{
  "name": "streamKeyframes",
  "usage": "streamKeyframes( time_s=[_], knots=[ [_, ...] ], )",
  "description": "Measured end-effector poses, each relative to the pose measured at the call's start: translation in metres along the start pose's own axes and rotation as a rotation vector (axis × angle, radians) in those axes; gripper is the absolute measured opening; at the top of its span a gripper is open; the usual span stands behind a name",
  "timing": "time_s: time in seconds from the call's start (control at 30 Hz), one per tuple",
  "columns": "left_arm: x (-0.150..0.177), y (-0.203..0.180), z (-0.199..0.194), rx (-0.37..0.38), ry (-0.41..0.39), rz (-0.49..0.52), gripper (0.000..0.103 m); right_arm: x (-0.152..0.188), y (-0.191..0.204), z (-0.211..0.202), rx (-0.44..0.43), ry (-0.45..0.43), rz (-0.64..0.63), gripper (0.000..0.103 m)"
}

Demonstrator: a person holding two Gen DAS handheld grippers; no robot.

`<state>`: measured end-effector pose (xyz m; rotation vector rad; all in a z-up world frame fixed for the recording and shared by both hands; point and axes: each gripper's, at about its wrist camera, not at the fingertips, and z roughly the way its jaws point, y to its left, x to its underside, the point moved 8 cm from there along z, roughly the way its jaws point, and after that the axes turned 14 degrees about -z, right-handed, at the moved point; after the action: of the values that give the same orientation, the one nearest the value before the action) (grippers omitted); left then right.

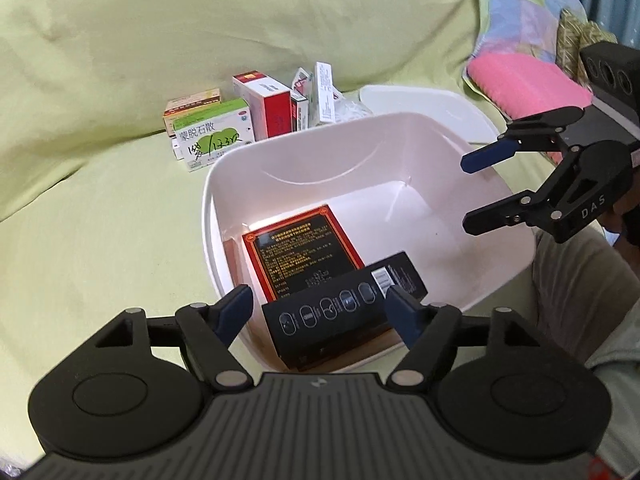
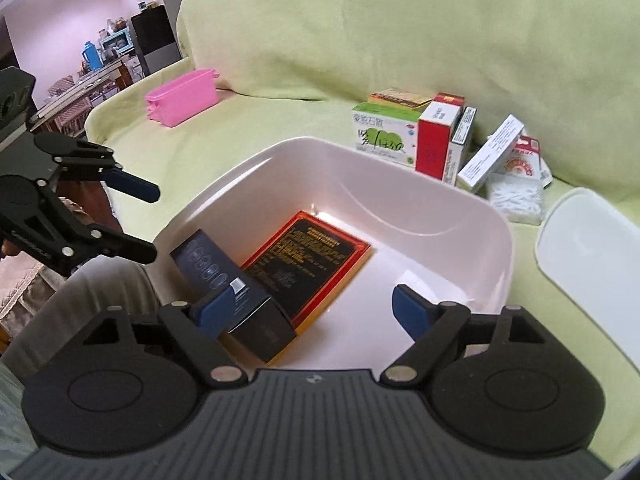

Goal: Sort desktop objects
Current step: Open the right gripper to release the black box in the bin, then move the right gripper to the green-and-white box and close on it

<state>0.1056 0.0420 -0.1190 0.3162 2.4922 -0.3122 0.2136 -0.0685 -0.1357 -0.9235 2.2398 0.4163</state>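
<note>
Two boxes in white tub [image 1: 500, 204]: red-framed box [image 1: 298, 248], black box [image 1: 340, 312]. Medicine boxes [image 1: 224, 128] left near sofa back. Left gripper [image 1: 320, 312], right gripper [image 2: 316, 304]: fingers wide, empty.

- Green and white box [image 1: 212, 136]: printed Chinese name "蒙脱石散", with black handwriting scrawled below it, not legible
- Right gripper [image 1: 468, 194]: white letters "DAS" on its black body
- Black box with red border [image 1: 298, 250]: gold print, too small to read
</note>
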Motion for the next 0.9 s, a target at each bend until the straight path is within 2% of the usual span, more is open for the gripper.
streamKeyframes(
  time_s=[0.23,0.5,0.73,0.9],
  knots=[
    [-0.021,0.003,-0.001,-0.022,-0.027,0.002,0.076,-0.012,-0.013,0.007,0.013,0.004,-0.055,0.086],
    [-0.056,0.028,0.01,-0.068,-0.038,0.02,0.076,-0.038,-0.04,0.024,0.044,0.003,-0.131,0.087],
    [-0.1,0.061,0.034,-0.12,-0.074,0.052,0.077,-0.075,-0.062,0.048,0.07,0.007,-0.295,0.087],
    [-0.139,0.085,0.064,-0.134,-0.099,0.126,0.077,-0.109,-0.085,0.075,0.086,0.013,-0.394,0.087]
  ],
)
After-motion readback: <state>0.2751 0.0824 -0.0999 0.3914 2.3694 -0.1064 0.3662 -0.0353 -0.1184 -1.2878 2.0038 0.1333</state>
